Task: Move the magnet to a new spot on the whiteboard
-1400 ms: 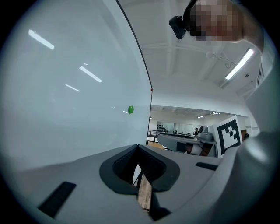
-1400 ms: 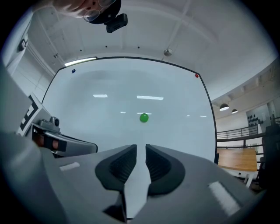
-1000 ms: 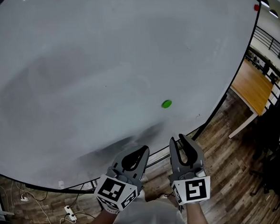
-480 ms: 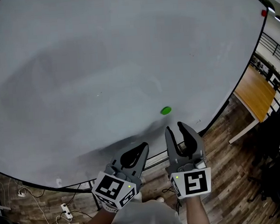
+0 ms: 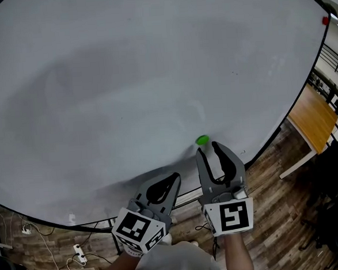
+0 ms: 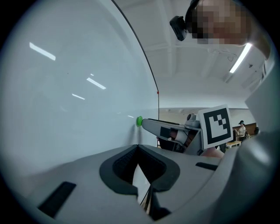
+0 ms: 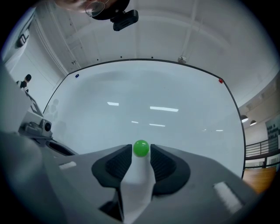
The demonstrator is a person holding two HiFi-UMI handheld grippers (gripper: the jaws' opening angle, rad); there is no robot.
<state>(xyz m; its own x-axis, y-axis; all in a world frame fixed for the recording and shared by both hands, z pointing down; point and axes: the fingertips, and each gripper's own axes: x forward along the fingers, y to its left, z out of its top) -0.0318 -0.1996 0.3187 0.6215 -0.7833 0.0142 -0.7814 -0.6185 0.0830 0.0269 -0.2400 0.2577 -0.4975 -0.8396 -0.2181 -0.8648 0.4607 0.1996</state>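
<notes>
Bright, even light from ceiling strips (image 6: 239, 58) streaks glare across the whiteboard (image 7: 175, 96); fisheye edges bend and darken.

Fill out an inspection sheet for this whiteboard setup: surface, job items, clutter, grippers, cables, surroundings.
Surface: whiteboard, faint grey smudges, no writing seen.
Job's things: green magnet stuck low on the board, right of centre.
Clutter: small red item at the board's upper right corner.
Grippers: right gripper fingers opening, with the green magnet between their tips; left gripper fingers together, empty, back from the board.
Cables: white cables and a power strip on the floor below the board.
Surroundings: wood-plank floor; wooden table to the right.
</notes>
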